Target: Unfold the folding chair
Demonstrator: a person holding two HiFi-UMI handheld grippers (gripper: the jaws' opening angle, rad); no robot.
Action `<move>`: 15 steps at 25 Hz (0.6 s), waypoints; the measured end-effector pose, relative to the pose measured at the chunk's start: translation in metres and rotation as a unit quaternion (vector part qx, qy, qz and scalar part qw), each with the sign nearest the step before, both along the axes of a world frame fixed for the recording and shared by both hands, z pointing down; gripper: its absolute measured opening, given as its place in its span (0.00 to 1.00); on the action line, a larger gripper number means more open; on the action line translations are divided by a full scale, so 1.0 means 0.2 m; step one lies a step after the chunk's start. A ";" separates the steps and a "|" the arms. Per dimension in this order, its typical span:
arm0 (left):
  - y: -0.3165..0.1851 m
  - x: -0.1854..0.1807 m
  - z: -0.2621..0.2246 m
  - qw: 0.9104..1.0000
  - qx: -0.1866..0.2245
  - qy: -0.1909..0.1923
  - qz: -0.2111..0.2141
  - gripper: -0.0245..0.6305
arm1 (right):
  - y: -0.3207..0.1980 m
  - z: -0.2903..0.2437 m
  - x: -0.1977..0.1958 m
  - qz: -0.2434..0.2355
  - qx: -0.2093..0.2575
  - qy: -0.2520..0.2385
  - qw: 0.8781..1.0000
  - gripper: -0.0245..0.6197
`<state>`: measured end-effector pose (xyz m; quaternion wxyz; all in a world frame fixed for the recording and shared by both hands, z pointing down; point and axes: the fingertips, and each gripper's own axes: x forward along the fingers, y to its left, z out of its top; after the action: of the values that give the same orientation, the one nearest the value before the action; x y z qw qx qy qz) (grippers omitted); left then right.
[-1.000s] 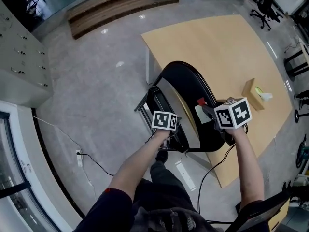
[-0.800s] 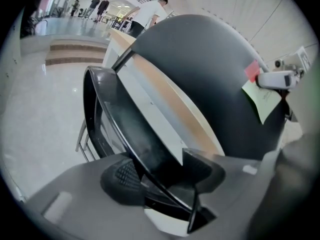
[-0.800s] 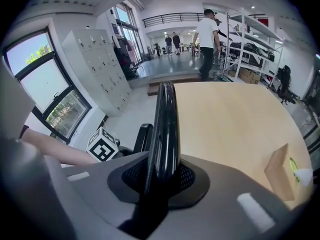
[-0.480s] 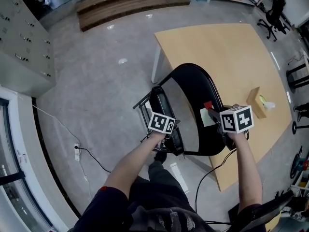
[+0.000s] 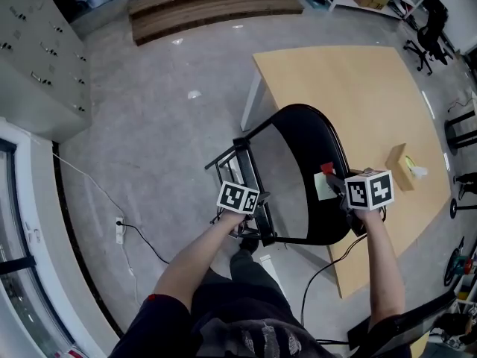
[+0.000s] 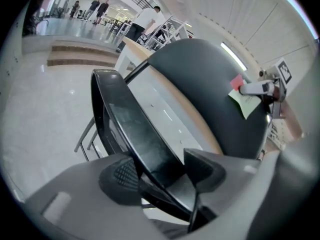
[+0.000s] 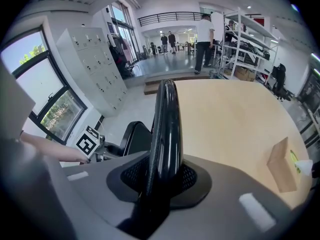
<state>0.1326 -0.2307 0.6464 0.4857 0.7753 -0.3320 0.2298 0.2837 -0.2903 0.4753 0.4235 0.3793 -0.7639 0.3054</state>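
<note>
Room: grey floor (image 5: pixel 149 140); chair (image 5: pixel 309 170) half-open, just beside table (image 5: pixel 358 88).
Left gripper (image 6: pixel 160 171): jaws wide, gripping seat (image 6: pixel 127 126) edge.
Right gripper (image 7: pixel 162 176): jaws narrow, pinching backrest (image 7: pixel 167 119) rim.
Risk: glossy seat slipping free under a skewed pull; the chair tipping.

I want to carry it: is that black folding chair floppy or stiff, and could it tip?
Probably stiff: the folding chair has tube legs and a glossy hard backrest. It likely hinges, since the seat stands angled away. Partly open, it might tip.
</note>
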 end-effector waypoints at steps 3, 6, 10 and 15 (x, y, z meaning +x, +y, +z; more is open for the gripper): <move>0.03 -0.06 0.00 1.000 -0.005 0.005 -0.008 0.42 | 0.01 0.01 0.00 0.002 -0.003 0.000 1.000 0.19; 0.05 -0.13 0.01 1.000 -0.005 0.009 -0.014 0.42 | 0.01 0.02 -0.02 0.004 -0.003 -0.001 1.000 0.19; 0.08 -0.20 0.02 1.000 0.007 0.002 -0.019 0.44 | 0.02 0.02 -0.04 0.005 -0.003 0.000 1.000 0.19; 0.12 -0.33 0.03 0.999 0.008 -0.002 -0.043 0.44 | 0.04 0.03 -0.07 0.006 -0.006 -0.007 1.000 0.19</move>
<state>0.0665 -0.2068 0.6521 0.4883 0.7636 -0.3675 0.2082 0.2701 -0.2833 0.4808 0.4182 0.3795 -0.7627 0.3152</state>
